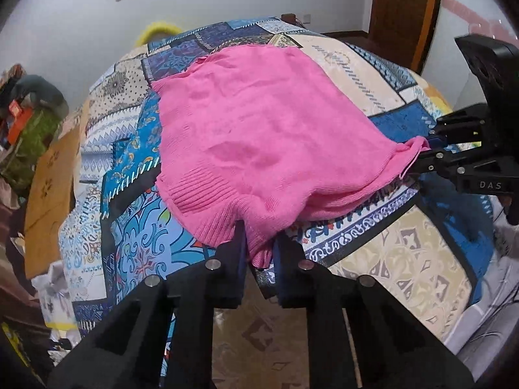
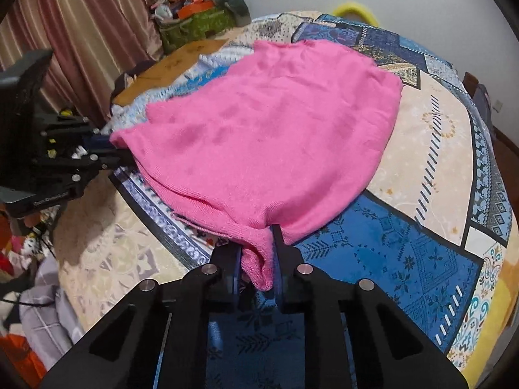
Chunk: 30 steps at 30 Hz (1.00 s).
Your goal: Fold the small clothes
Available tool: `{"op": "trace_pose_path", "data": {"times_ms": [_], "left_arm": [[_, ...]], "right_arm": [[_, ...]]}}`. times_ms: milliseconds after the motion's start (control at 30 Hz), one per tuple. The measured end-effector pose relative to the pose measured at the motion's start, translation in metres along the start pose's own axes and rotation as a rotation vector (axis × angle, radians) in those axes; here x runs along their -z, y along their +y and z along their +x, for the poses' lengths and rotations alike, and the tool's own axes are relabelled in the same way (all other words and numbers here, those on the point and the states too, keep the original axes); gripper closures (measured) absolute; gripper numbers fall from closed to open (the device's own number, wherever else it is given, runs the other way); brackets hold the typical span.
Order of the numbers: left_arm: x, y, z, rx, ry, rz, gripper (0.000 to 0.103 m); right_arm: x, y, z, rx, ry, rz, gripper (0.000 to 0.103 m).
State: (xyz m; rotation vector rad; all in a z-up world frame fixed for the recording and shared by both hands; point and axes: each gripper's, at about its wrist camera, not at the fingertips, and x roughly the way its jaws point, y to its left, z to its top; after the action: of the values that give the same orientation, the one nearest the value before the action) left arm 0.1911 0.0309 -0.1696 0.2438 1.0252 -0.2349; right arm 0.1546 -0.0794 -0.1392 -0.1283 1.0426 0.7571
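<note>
A pink knitted garment (image 1: 259,123) lies spread on a bed with a patchwork blue and cream cover (image 1: 405,253). My left gripper (image 1: 259,253) is shut on the garment's near corner by the ribbed hem. My right gripper (image 2: 258,269) is shut on the other near corner (image 2: 259,272). The right gripper shows in the left wrist view (image 1: 425,152) at the right, pinching pink fabric. The left gripper shows in the right wrist view (image 2: 110,152) at the left. Both near corners are lifted a little; the far part of the garment (image 2: 292,113) rests flat.
A brown cardboard sheet (image 1: 52,191) lies at the bed's left side. A green bag with clutter (image 2: 198,22) stands by the curtains (image 2: 81,32). A yellow fluffy ring (image 1: 159,30) sits at the far edge. A wooden door (image 1: 402,9) is at the back right.
</note>
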Motion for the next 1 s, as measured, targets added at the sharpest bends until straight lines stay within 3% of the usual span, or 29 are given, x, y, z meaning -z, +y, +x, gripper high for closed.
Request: {"op": "trace_pose_path", "data": {"times_ms": [200, 367, 500, 767, 1000], "left_arm": [[-0.027, 0.018, -0.021, 0.024, -0.045, -0.036, 0.09], [-0.076, 0.042, -0.034, 0.039, -0.093, -0.063, 0.091], [-0.118, 0.064, -0.024, 0.067, -0.087, -0.088, 0.092], [-0.196, 0.108, 0.056, 0.1, 0.009, -0.117, 0.093], [-0.231, 0.135, 0.133, 0.07, 0.072, -0.127, 0.093]], "right_arm": [[-0.021, -0.006, -0.027, -0.007, -0.09, -0.001, 0.091], [-0.054, -0.018, -0.042, 0.008, -0.153, -0.002, 0.091], [-0.088, -0.038, -0.045, 0.029, -0.193, 0.014, 0.091], [-0.143, -0.084, -0.009, 0.07, -0.181, 0.044, 0.092], [-0.173, -0.132, 0.048, 0.086, -0.112, 0.103, 0.09]]}}
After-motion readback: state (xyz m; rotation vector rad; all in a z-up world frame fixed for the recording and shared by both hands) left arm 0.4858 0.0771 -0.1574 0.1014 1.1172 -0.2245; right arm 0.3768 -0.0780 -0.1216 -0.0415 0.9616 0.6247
